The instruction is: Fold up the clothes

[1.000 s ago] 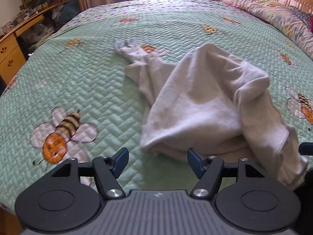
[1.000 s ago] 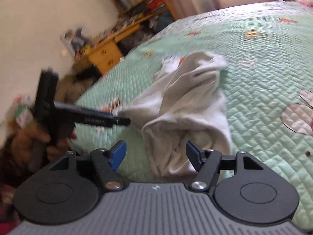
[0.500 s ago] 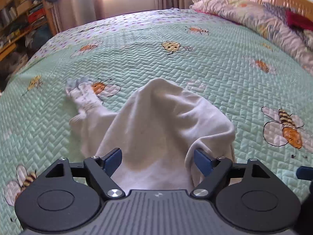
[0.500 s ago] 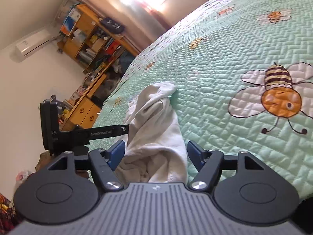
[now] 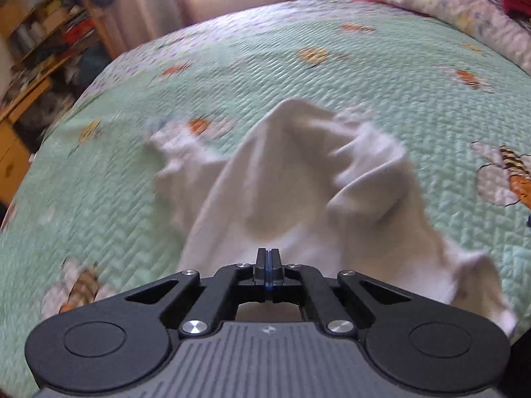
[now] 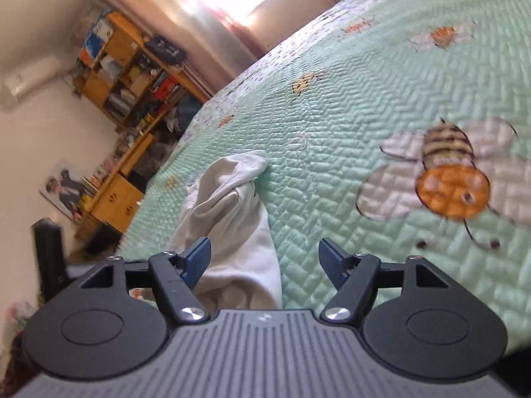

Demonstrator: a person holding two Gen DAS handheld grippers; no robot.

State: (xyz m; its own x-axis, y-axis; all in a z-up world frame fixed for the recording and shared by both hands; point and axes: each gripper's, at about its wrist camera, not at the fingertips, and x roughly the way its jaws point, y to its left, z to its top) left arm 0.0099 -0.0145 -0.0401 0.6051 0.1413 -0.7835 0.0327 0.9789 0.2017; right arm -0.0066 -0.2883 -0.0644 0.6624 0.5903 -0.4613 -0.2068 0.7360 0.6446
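- Two grippers work over one white garment that lies crumpled on a green quilted bedspread printed with bees.
- The left gripper has its jaws pressed together, the two blue pads meeting in a thin line right at the near edge of the garment. Cloth rises in a ridge straight ahead of the tips, but whether any of it is pinched between the pads cannot be told from this view.
- From the left wrist view, the garment spreads away from the gripper toward the middle of the bed, with one bunched part to the left and a loose flap trailing to the lower right; the picture is blurred there.
- The right gripper has its jaws wide apart. The garment lies between them on the left side, just beside the left pad, while bare bedspread shows by the right pad. Neither pad presses on the cloth.
- A large orange bee print sits on the bedspread to the right of the garment, apart from it.
- Wooden shelves crammed with books and boxes stand against the wall beyond the bed, beside pale curtains lit by a bright window.
- A patterned pillow lies at the far right of the bed.
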